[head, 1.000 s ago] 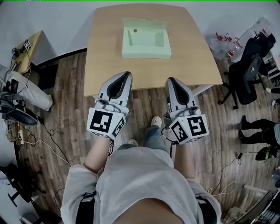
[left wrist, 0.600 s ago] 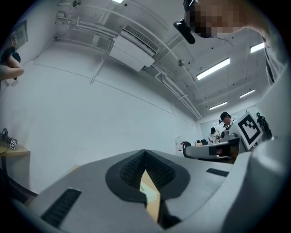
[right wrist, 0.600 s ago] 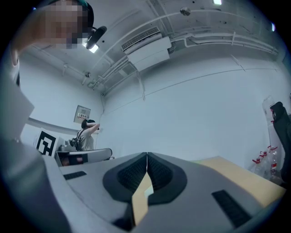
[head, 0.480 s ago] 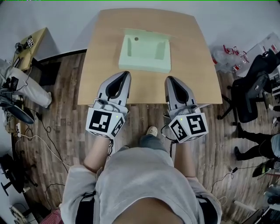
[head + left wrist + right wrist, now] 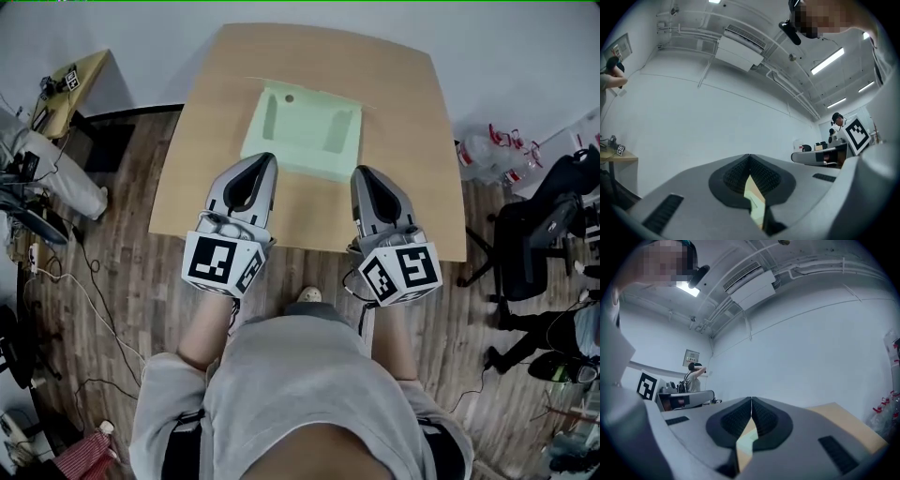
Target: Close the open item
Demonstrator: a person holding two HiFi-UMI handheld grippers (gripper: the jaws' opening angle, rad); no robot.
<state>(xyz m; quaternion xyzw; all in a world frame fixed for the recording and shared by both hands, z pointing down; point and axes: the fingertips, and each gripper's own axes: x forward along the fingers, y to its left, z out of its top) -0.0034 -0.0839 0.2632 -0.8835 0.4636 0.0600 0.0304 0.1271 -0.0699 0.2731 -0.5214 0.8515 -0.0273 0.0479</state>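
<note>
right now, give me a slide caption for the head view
Left gripper and right gripper, both shut, point at an open pale green box on a wooden table.

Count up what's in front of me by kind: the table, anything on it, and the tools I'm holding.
wooden table: 1
pale green open box: 1
handheld tools: 2 (left tool, right tool)
Total: 4
</note>
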